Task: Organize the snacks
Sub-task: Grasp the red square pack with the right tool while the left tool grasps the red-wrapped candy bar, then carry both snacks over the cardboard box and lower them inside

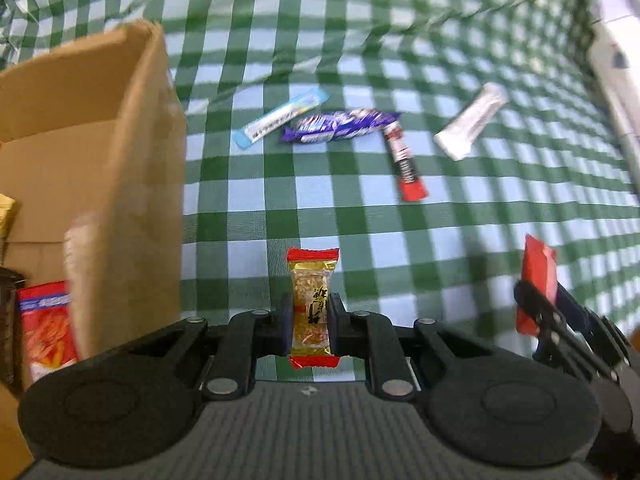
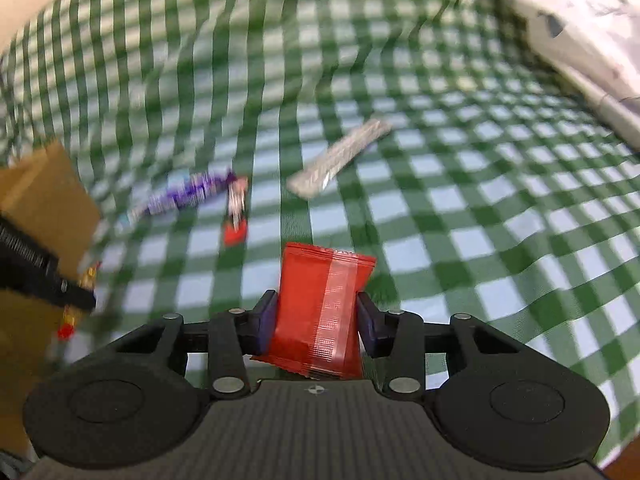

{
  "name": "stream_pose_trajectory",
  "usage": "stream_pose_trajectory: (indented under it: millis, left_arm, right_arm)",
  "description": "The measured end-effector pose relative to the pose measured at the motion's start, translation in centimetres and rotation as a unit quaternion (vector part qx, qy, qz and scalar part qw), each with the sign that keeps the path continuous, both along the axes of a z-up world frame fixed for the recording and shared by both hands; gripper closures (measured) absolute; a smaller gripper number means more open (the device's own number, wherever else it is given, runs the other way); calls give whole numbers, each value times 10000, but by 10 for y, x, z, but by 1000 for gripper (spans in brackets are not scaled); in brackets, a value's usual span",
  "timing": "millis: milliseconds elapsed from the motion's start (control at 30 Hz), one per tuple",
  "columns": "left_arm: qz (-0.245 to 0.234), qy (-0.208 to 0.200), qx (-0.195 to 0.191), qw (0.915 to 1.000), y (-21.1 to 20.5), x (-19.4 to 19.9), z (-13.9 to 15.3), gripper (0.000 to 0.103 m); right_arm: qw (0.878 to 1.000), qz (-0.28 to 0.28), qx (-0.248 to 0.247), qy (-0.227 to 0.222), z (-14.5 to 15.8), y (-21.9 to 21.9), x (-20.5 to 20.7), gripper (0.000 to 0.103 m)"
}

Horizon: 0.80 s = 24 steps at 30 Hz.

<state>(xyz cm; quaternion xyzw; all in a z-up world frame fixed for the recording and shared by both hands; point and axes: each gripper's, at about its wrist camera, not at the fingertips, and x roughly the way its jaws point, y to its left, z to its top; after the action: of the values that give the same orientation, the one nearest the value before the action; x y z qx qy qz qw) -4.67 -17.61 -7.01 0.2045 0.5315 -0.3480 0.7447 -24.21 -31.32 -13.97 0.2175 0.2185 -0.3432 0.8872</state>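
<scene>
Left wrist view shows our left claw clamped on a gold candy with red ends above the green checked cloth, beside the cardboard box. Our right claw pinches a red packet. We see a blue stick, purple bar, red stick and silver packet lying loose on the cloth.

Dark Chinese characters run down the gold candy wrapper, too blurred to read.

Left hand-held gripper clamps gold candy; cardboard box at left; right hand-held gripper grips red packet.
</scene>
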Motion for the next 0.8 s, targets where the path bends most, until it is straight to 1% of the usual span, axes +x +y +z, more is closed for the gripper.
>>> stream_pose_trajectory:
  millis: [100, 233, 367, 500, 667, 800]
  left_arm:
    - [-70, -59, -255, 9996, 31, -11, 33, 85]
    - [-35, -221, -456, 9987, 83, -24, 70, 85]
    - [157, -389, -532, 9977, 142, -29, 96, 85]
    - [453, -583, -533, 9958, 200, -29, 114, 85]
    - [845, -697, -600, 9922, 270, -22, 129, 85]
    - [1107, -801, -760, 9877, 311, -20, 137, 85]
  right_arm:
    - [9992, -48, -27, -384, 28, 18, -15, 59]
    - [9970, 156, 19, -755, 62, 62, -29, 59]
    - [9918, 680, -69, -1080, 94, 119, -31, 59]
    - [9838, 1186, 15, -1347, 121, 171, -24, 59]
    - [9755, 1667, -68, -1434, 146, 229, -11, 59]
    - [9731, 1890, -56, -1314, 157, 260, -4, 59]
